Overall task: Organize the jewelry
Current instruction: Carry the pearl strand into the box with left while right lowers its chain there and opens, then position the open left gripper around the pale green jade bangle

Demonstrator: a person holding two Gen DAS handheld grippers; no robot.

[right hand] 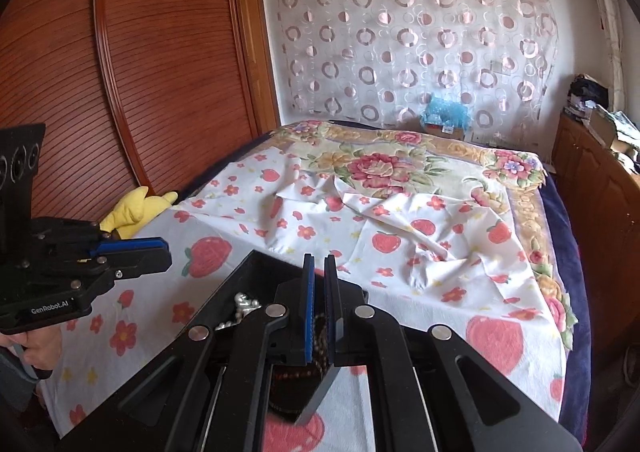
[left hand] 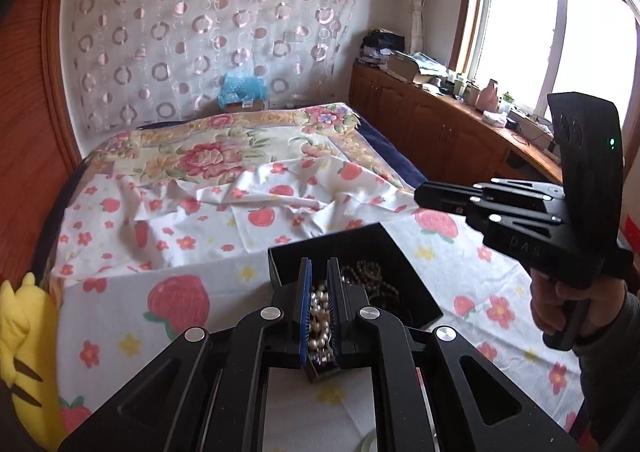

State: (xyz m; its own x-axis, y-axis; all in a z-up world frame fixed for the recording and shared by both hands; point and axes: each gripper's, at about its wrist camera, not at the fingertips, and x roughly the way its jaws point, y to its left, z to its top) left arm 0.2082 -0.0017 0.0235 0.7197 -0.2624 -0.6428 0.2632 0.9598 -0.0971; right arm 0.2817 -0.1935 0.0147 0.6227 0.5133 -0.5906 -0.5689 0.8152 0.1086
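We hold our left gripper (left hand: 320, 272) over a black box (left hand: 416, 304) that sits on the strawberry-print sheet (left hand: 160, 260) near the bed's front edge. Its blue-padded jaws stand narrow, with a pearl strand (left hand: 320, 316) showing in the gap; we cannot tell if they pinch it or if it lies in the box below. A darker bead necklace (left hand: 372, 276) rests inside the box, toward its right wall. Our right gripper (right hand: 319, 264) hovers over the same box (right hand: 256, 272), jaws nearly together with a thin gap, dark beads (right hand: 318, 340) showing between them; whether they grip anything we cannot tell. Silver beads (right hand: 244, 302) lie in the box's left part. A yellow plush (right hand: 136, 208) sits at the bed's left edge.
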